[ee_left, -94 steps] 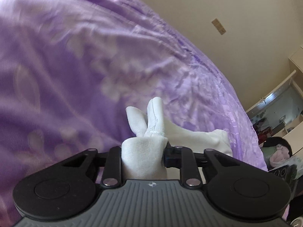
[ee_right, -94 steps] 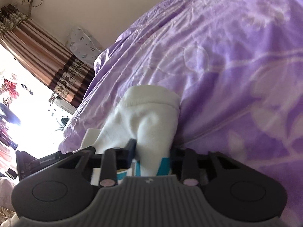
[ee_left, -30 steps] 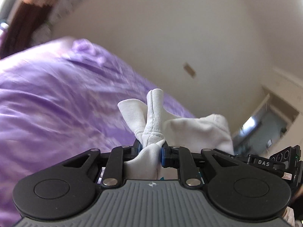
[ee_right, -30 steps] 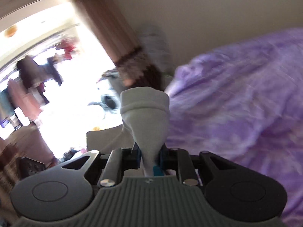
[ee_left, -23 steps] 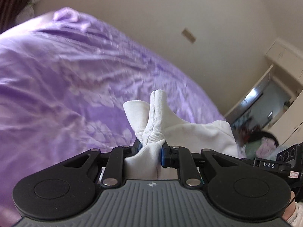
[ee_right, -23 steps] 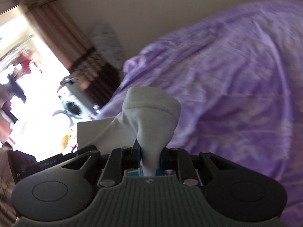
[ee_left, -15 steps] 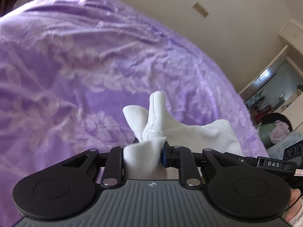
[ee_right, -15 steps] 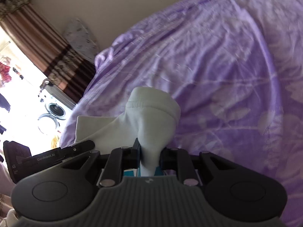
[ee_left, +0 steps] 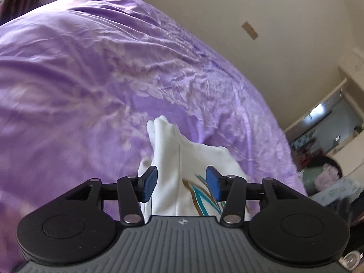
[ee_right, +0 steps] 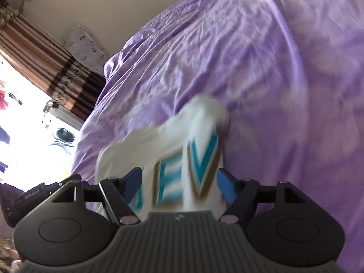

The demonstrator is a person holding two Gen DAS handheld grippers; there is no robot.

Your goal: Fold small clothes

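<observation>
Landmark: the purple bedspread [ee_left: 95,72], a wrinkled cover with a pale leaf pattern that fills most of both wrist views [ee_right: 261,72].
Garment: a small white garment [ee_left: 182,159] with teal and gold lettering lies bunched on the purple bedspread, its cloth rising to a peak on the side away from the camera.
Garment, right wrist view: the same white garment [ee_right: 182,154] is blurred; large teal letters edged in brown-gold face the camera.
Left gripper: the left gripper [ee_left: 181,183] is spread wide, blue pads apart, with the cloth lying in the gap between them; whether the left-hand pad touches the cloth cannot be told.
Right gripper: the right gripper [ee_right: 179,187] is also spread wide, and the lettered part of the garment sits in the gap, gripped by neither pad.
Past the bedspread's far edge, left wrist view: a beige wall [ee_left: 227,11], with white cabinets [ee_left: 350,86] to its right.
Past the bedspread's left edge, right wrist view: a brown striped curtain [ee_right: 45,54], a patterned pillow [ee_right: 85,46] against the wall, and a bright window area [ee_right: 20,122].
</observation>
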